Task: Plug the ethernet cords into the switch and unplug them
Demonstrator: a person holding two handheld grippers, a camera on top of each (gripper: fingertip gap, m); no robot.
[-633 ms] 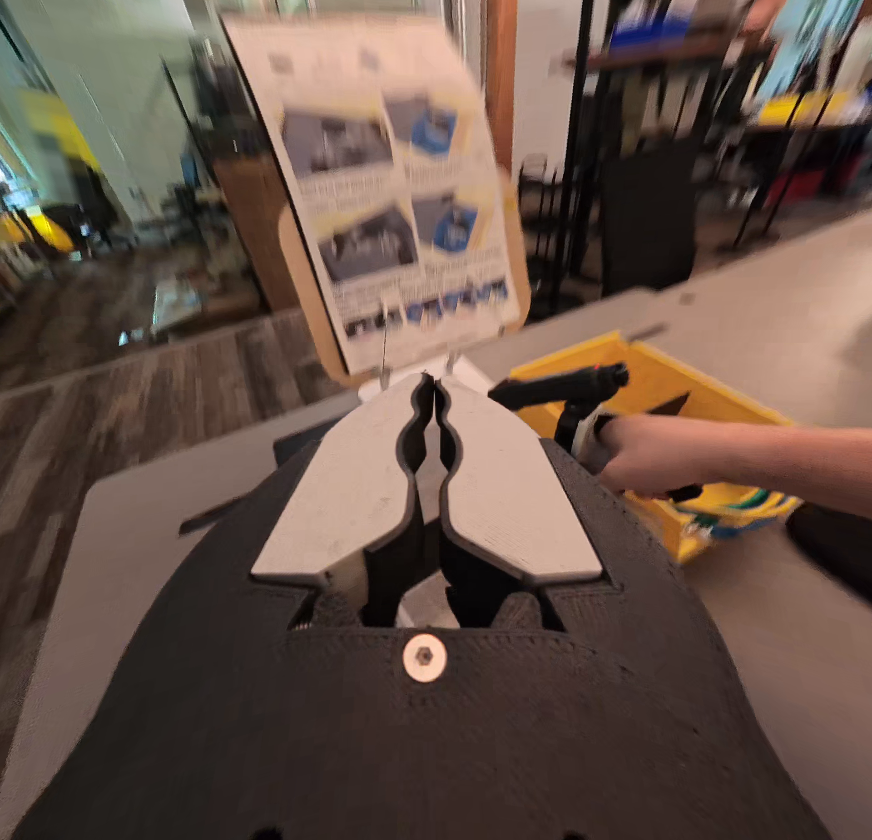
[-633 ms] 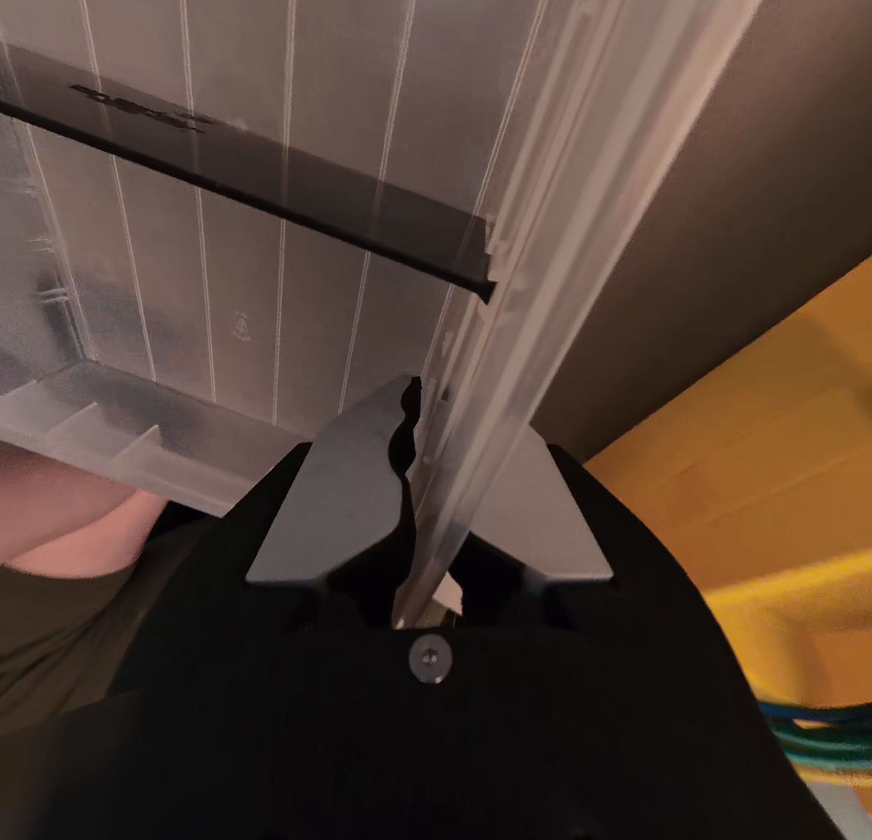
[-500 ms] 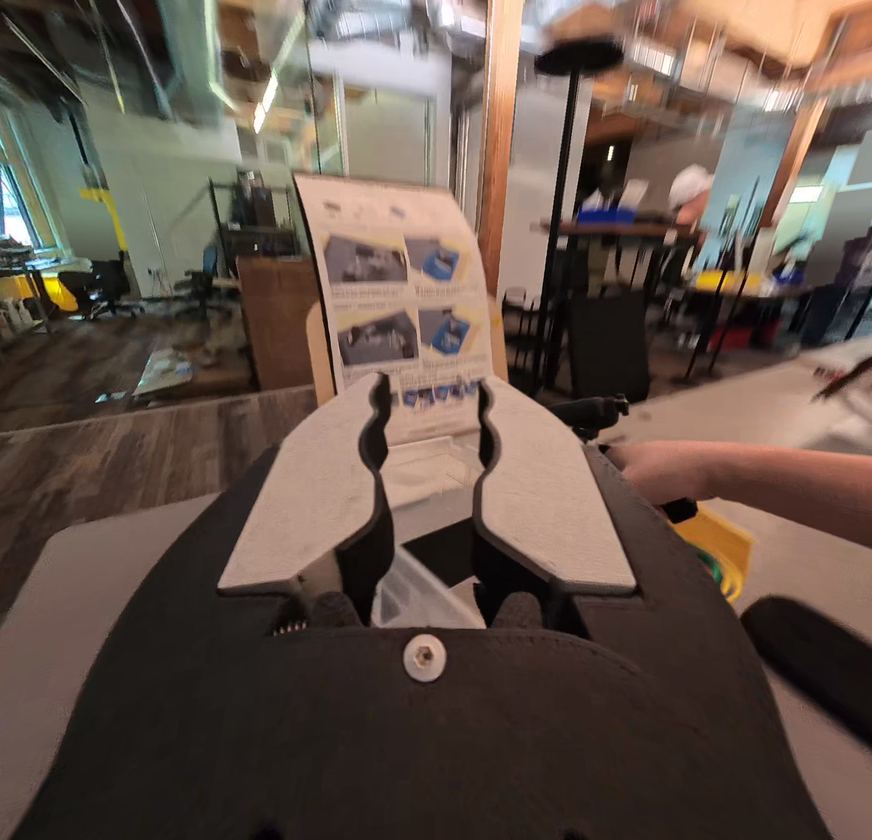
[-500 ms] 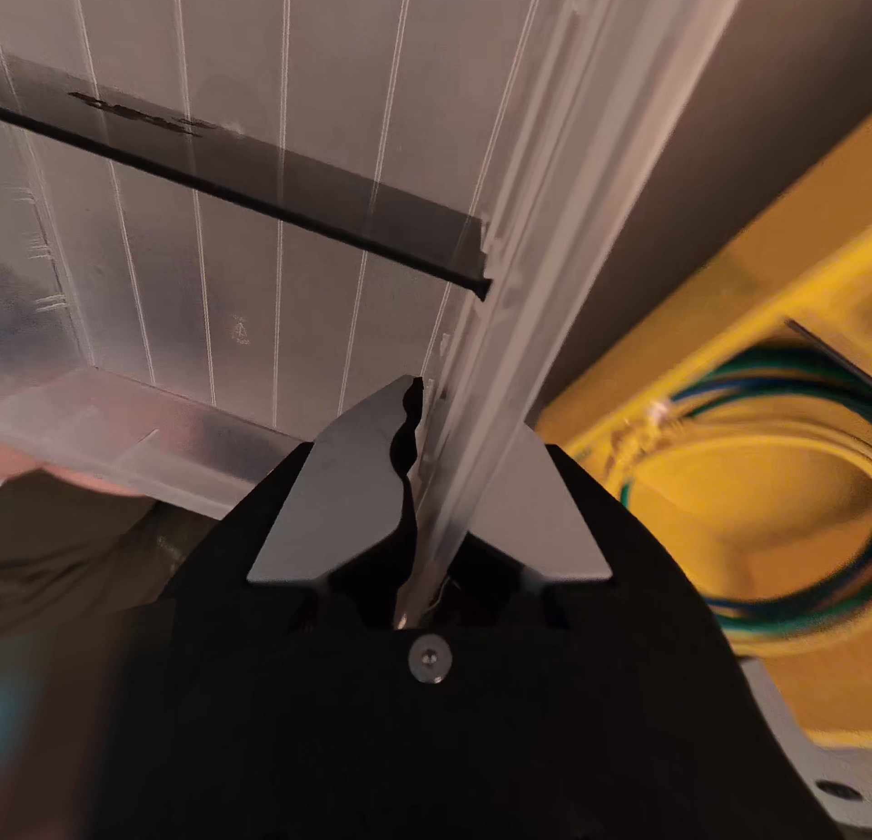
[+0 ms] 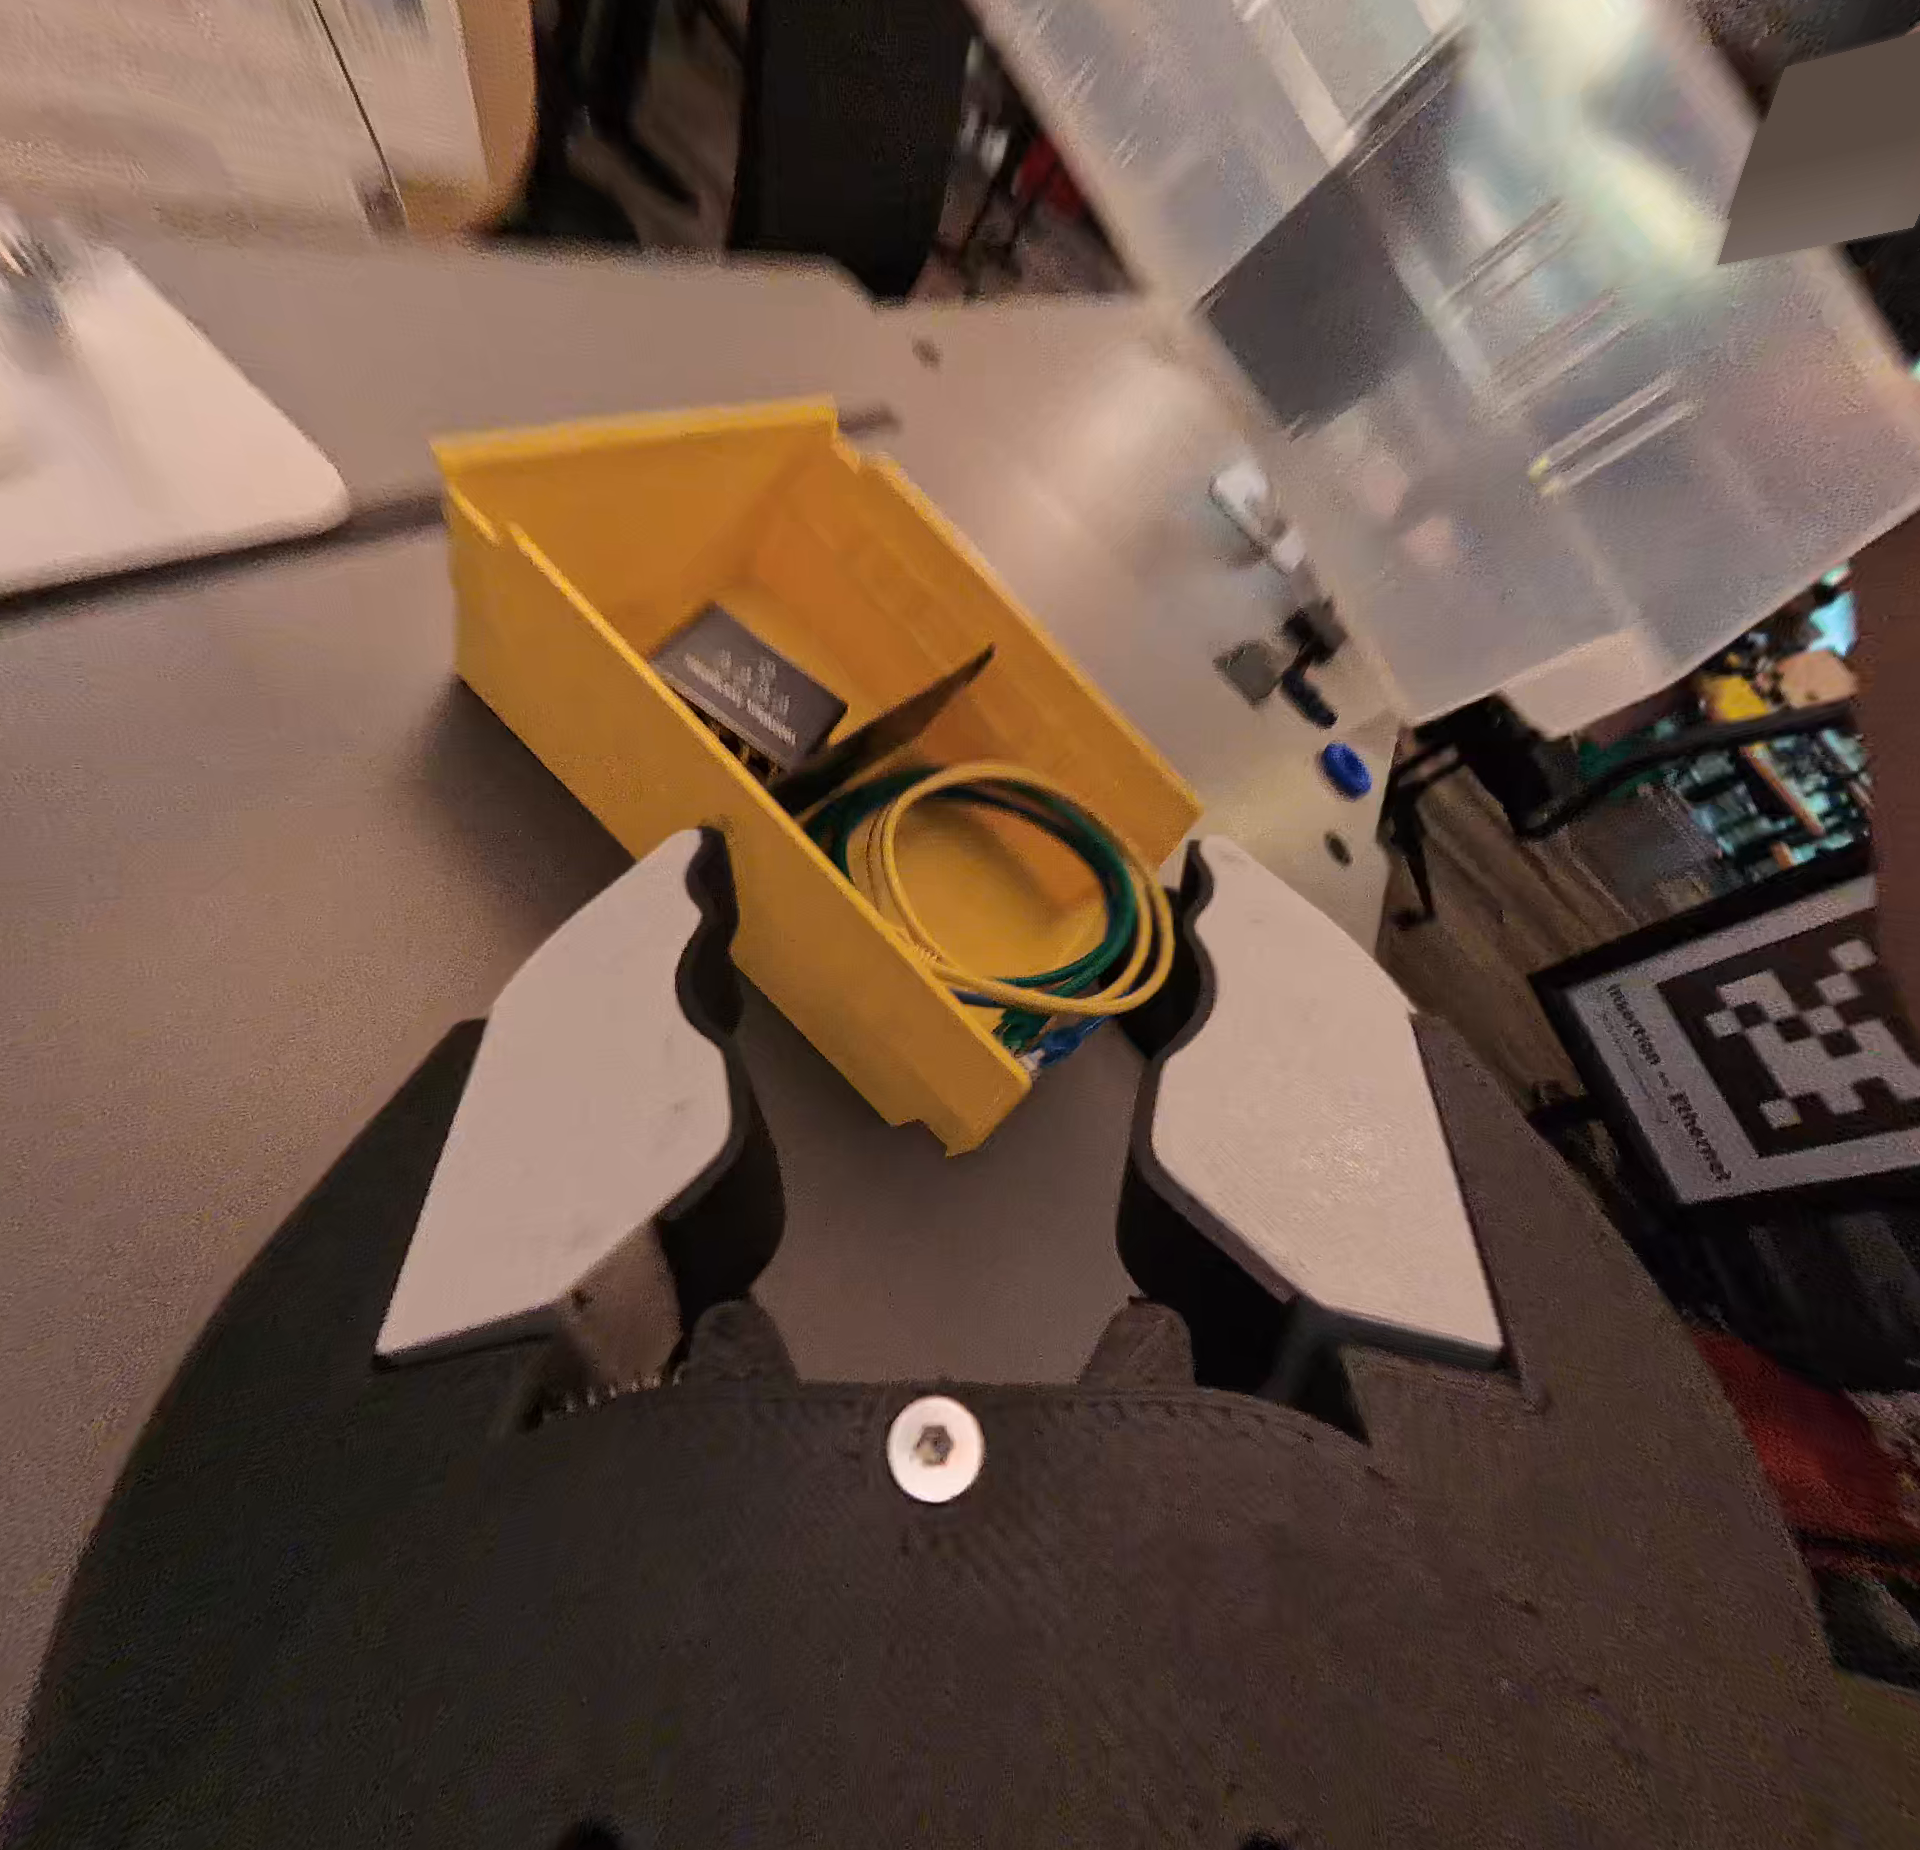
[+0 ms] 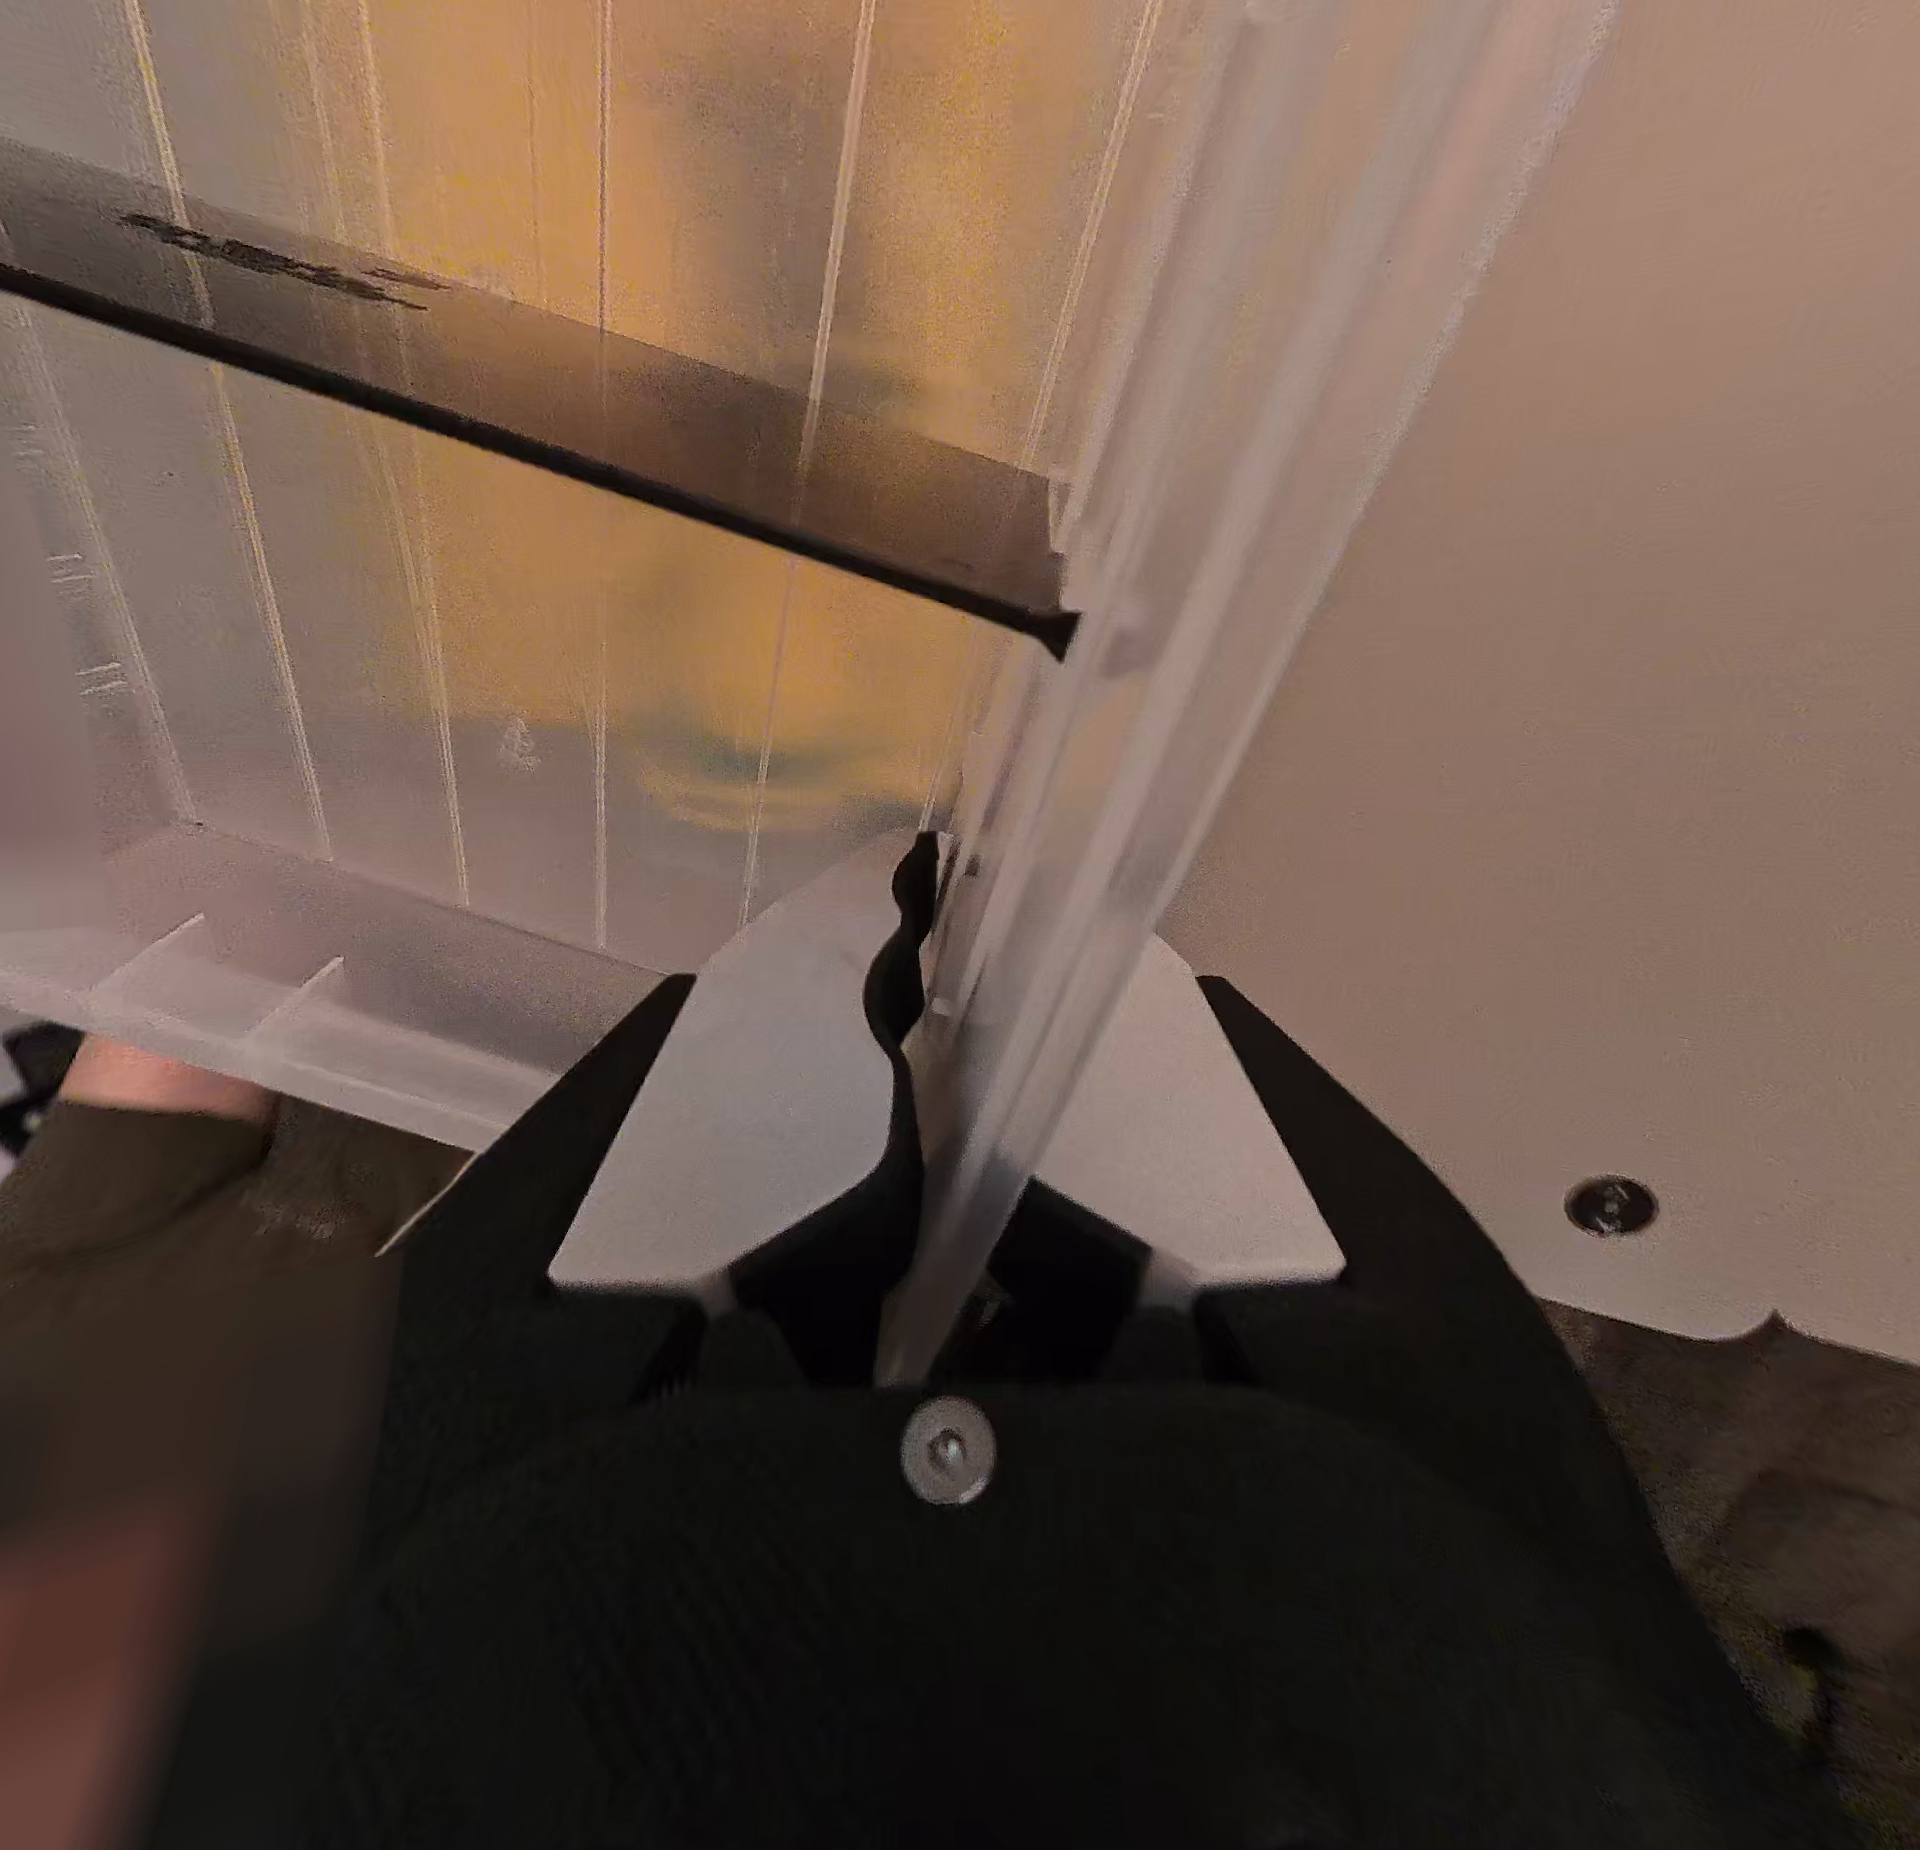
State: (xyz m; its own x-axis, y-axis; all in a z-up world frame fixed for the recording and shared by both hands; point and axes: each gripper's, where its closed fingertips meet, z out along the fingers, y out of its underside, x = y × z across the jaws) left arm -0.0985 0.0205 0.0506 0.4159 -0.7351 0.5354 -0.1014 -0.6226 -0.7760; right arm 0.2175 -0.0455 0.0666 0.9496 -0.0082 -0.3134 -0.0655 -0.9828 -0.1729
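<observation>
Your left gripper [image 5: 951, 896] hangs wide open above the table [image 5: 260, 865], its fingers framing the near end of the yellow bin [image 5: 831, 959]. In the bin lie the switch [image 5: 748, 694] and the coiled cords [image 5: 1018, 896] (yellow, green, blue), apart from each other. Your right gripper [image 6: 961, 891] is clamped on the rim of a clear plastic bin [image 6: 520, 450], held up in the air.

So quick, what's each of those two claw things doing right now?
Left gripper: open, holding nothing, pointed at the yellow bin.
Right gripper: shut on the edge of a clear plastic bin.
</observation>
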